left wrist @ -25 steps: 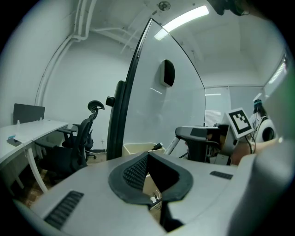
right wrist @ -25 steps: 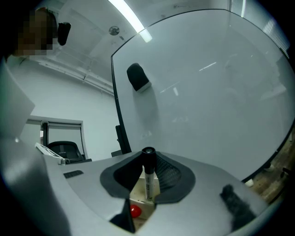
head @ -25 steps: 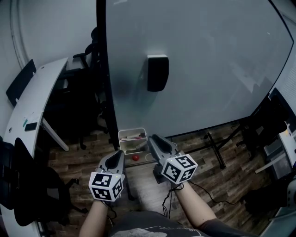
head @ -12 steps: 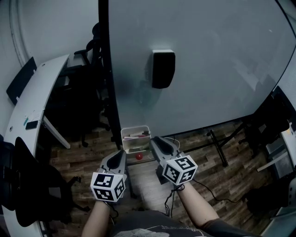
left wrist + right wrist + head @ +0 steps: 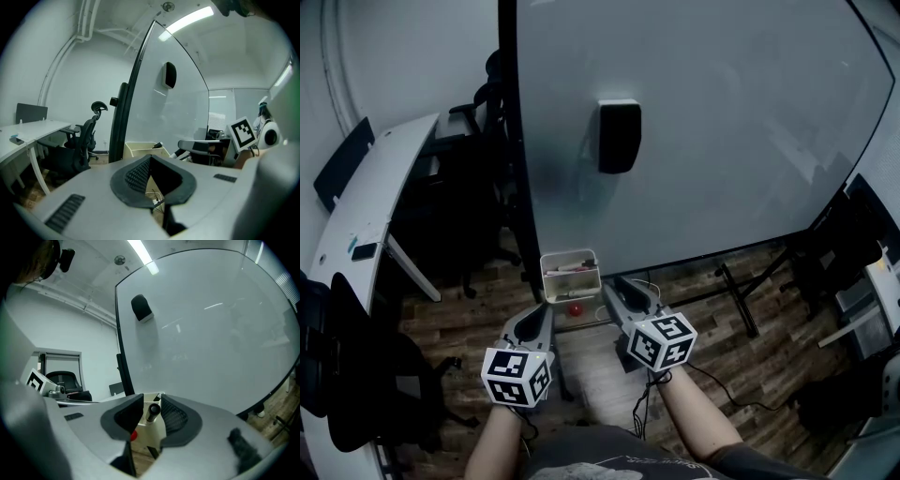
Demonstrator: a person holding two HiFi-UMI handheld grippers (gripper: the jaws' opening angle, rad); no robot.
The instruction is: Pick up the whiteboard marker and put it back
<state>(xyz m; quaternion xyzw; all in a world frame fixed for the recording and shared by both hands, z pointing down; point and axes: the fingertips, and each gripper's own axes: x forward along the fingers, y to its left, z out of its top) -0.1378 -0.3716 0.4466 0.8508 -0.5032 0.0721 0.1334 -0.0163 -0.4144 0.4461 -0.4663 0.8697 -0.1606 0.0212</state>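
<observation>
From the head view, both grippers hover low before the whiteboard (image 5: 703, 122). The right gripper (image 5: 615, 285) is just beside a white tray (image 5: 572, 289), and the left gripper (image 5: 541, 311) is nearer the person.

In the left gripper view, its jaws are pressed together on nothing. Beyond them the whiteboard marker (image 5: 158, 145) lies in the tray, its dark end poking above the rim.

In the right gripper view, its jaws stand slightly apart, framing that end without touching it. The gap looks tight, so an off-centre approach could nudge the marker deeper or shove the tray.
</observation>
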